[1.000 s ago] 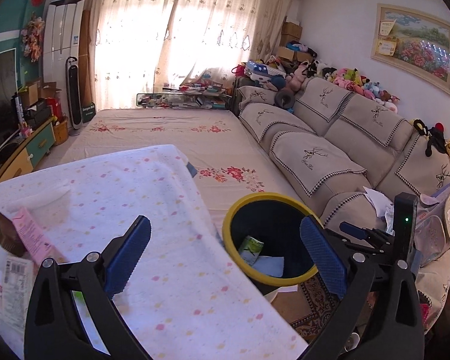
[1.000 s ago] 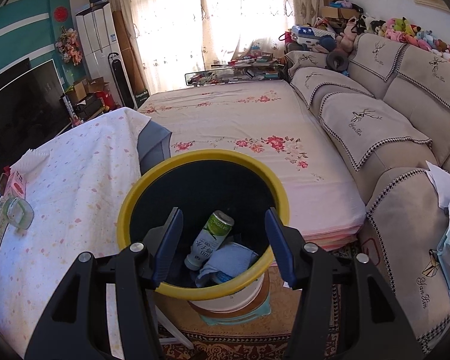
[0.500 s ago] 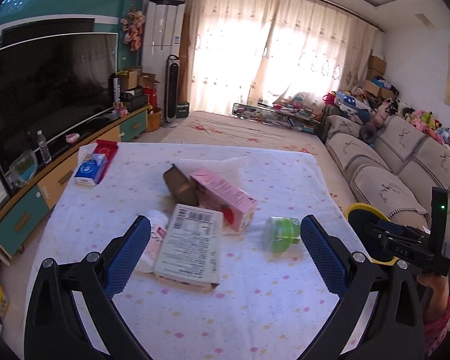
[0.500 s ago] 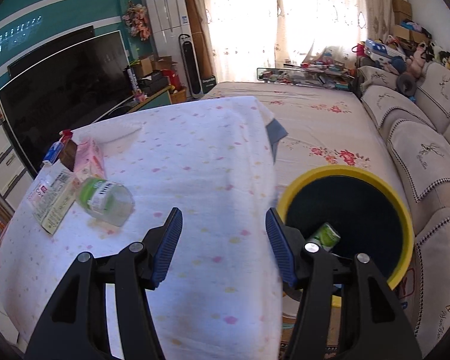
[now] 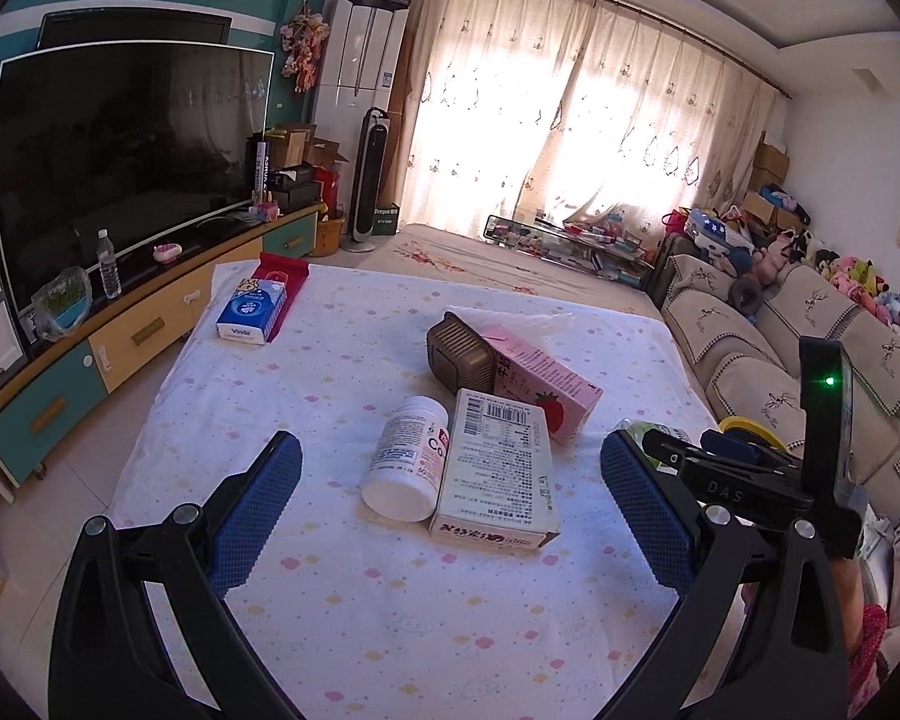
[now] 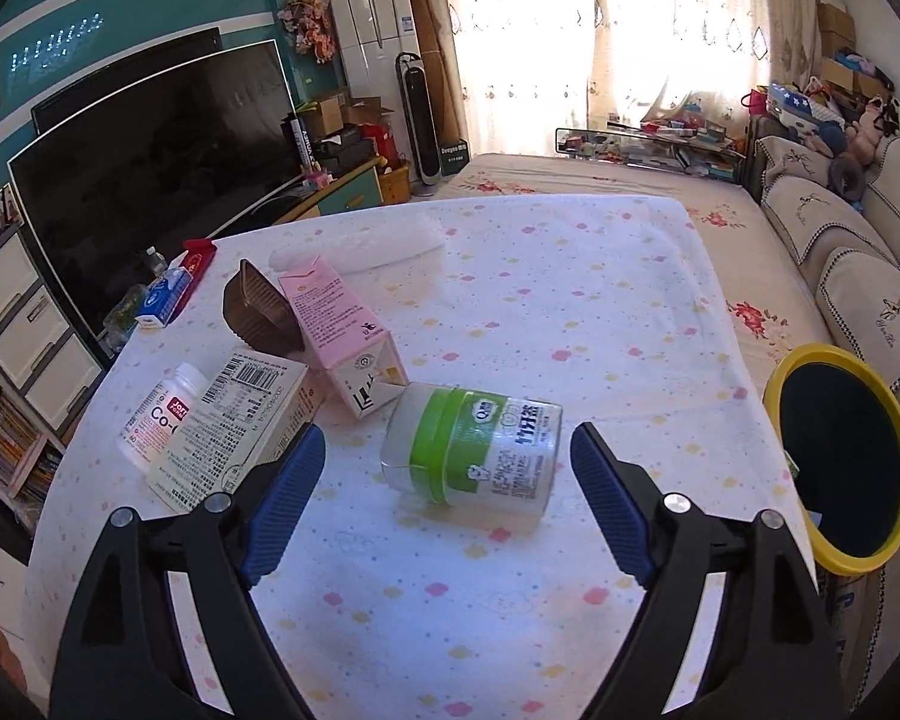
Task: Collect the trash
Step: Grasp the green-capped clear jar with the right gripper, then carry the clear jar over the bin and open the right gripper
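Trash lies on the white dotted tablecloth (image 5: 342, 396). My left gripper (image 5: 450, 474) is open, above and just short of a white pill bottle (image 5: 405, 462) and a white barcode box (image 5: 498, 480). Behind them are a pink milk carton (image 5: 540, 378) and a brown plastic tray (image 5: 459, 354). My right gripper (image 6: 447, 450) is opening, and a clear jar with a green label (image 6: 474, 450) lies on its side between the fingertips, untouched by the pads. The yellow-rimmed black bin (image 6: 810, 350) stands off the table's right edge.
A blue tissue pack (image 5: 251, 312) on a red packet sits at the table's far left corner. A large TV (image 5: 126, 168) on a low cabinet runs along the left. A sofa (image 5: 810, 324) and the floral bed cover (image 6: 630, 180) lie right and beyond.
Both views have swung left from the bin to the table. The right jaws have spread wider and now straddle the green jar. The left jaws stay open.
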